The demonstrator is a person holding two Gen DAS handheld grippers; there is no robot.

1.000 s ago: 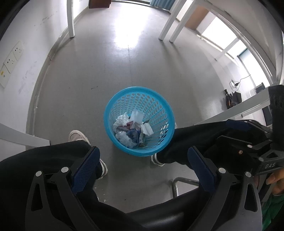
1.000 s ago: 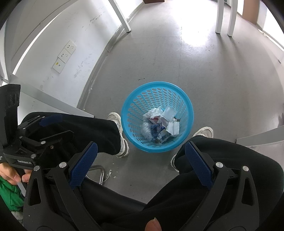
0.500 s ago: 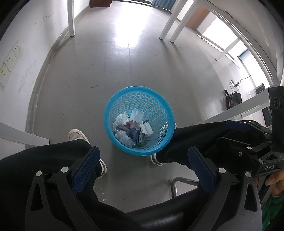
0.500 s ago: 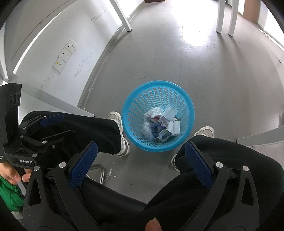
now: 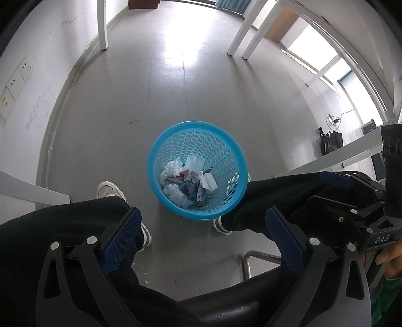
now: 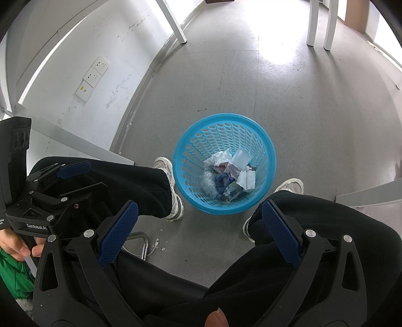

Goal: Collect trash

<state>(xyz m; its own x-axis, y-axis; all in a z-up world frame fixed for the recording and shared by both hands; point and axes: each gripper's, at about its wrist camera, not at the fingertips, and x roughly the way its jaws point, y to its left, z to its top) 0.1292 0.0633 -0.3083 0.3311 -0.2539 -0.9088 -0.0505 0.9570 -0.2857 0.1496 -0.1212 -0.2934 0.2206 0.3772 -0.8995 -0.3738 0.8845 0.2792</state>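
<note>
A blue perforated plastic basket (image 5: 226, 140) (image 6: 196, 140) stands on the grey floor between the feet of a seated person. Inside it lies crumpled trash (image 5: 188, 181) (image 6: 230, 173): white tissues, clear plastic and a bluish wrapper. My left gripper (image 5: 203, 223) hangs high above the person's knees, open and empty, its blue pads wide apart. My right gripper (image 6: 199, 218) is likewise open with nothing between its fingers. Each gripper shows in the other's view, the right one (image 5: 351, 201) at the right edge and the left one (image 6: 50, 191) at the left edge.
The person's black trouser legs (image 6: 301, 226) and white shoes (image 6: 170, 186) flank the basket. White table legs (image 5: 101, 25) (image 6: 319, 22) stand at the far side of the floor. A wall with sockets (image 6: 93, 75) runs along the left. A metal chair bar (image 6: 140, 241) is below.
Almost nothing has changed; both views have drifted only slightly, and both grippers stay open above the basket.
</note>
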